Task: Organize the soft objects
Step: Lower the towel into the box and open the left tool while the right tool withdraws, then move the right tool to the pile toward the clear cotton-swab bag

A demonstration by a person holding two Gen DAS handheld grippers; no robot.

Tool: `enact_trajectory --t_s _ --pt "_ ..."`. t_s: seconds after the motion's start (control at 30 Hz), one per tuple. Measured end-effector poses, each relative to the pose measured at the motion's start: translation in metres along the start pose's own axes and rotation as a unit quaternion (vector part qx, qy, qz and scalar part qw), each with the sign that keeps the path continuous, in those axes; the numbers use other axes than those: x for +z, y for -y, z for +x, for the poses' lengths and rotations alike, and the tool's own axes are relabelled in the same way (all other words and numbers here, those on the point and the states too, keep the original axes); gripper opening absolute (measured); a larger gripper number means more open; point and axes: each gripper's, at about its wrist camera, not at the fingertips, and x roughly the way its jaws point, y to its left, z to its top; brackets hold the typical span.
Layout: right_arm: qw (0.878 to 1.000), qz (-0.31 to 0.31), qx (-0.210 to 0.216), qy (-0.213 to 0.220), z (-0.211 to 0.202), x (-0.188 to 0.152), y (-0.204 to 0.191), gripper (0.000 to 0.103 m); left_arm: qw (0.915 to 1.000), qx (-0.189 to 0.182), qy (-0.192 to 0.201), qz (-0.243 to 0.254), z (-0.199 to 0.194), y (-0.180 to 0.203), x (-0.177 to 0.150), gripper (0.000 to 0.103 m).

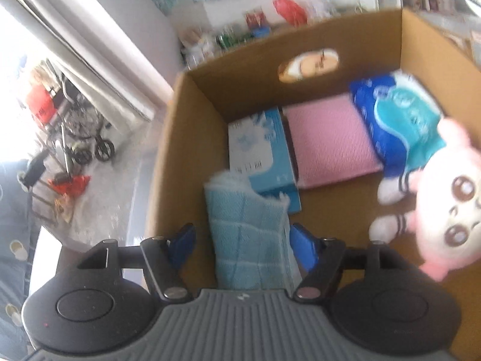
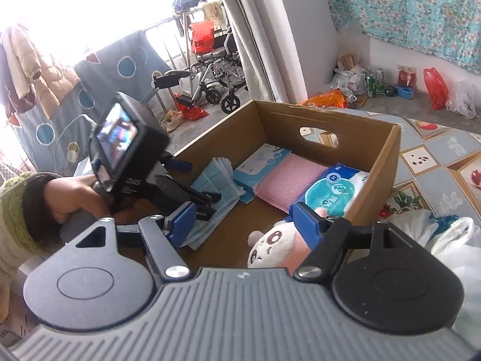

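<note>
We're watching the left gripper [image 1: 240,245] standing released around the blue cloth [image 1: 249,234], whose long side runs straight ahead into the cardboard box [image 1: 339,36]. The right gripper [image 2: 240,221], jaws spread, is hanging nearer the plush toy [image 2: 278,248].

Plush toy [image 1: 445,210] cut by frame edge; box print [image 1: 258,150] blurred.
</note>
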Motion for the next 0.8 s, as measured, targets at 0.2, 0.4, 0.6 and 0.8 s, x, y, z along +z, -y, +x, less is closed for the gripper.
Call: enact_trajectory --t_s 0.2,0.4,0.6,0.8 --pt "1.0 0.02 -0.004 0.023 -0.023 -0.007 0.01 0.073 0.9973 -0.03 0.029 -0.06 -0.031 -0.01 0.001 0.071" --pt "0.996 0.073 -0.013 0.05 -0.054 -0.026 0.03 0.078 0.9878 -0.09 0.085 -0.096 -0.085 0.001 -0.001 0.083" --pt "0.989 0.121 -0.04 0.072 -0.095 -0.05 0.058 0.08 0.9708 -0.185 0.125 -0.089 -0.137 0.046 0.01 0.086" --pt "0.978 0.152 -0.103 0.103 -0.167 -0.082 0.091 0.082 0.9544 -0.249 0.159 -0.041 -0.178 0.113 0.021 0.087"
